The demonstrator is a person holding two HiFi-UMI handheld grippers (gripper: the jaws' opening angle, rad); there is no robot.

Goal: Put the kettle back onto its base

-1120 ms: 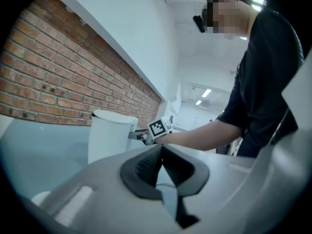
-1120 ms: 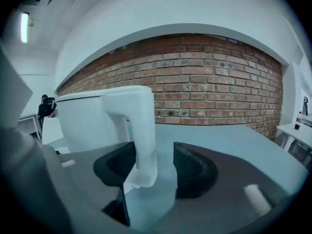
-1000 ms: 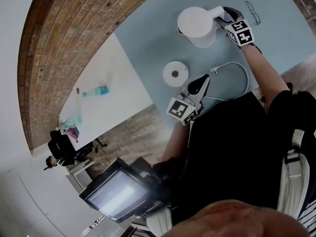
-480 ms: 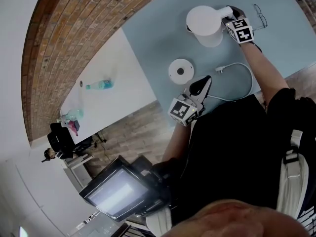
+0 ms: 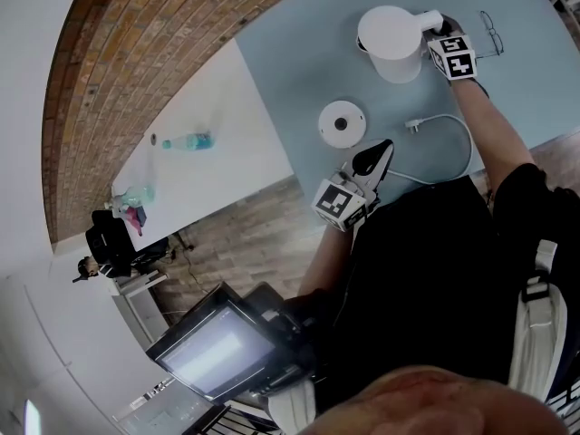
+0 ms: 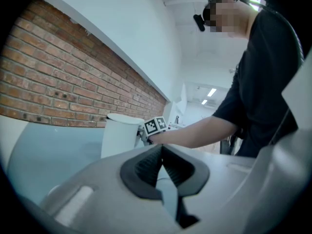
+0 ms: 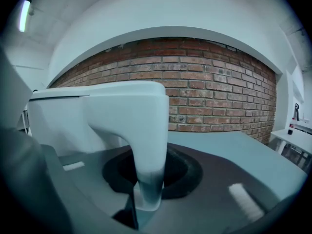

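We judge the main risk to be a swinging kettle. Our right claw (image 7: pixel 148 177) has just been closing and now pinches the lower part of the curved white handle (image 7: pixel 141 126) of the white plastic electric kettle (image 5: pixel 391 42). The tall body sits wholly to one side of that grip, so it could tip or twist between the pads once it leaves the pale blue bench (image 5: pixel 290 62).

A second risk is an off-centre landing. The small round white base (image 5: pixel 342 123) lies loose and looks light, so a crooked descent could shove it aside or leave the kettle leaning on its rim. The white power cord (image 5: pixel 458 134) loops nearby and could snag.

The kettle stands upright directly ahead of our right claw, handle between its jaws. The base lies well apart from that claw, near the tips of our left claw (image 5: pixel 373 157), whose jaws are pressed together on nothing.
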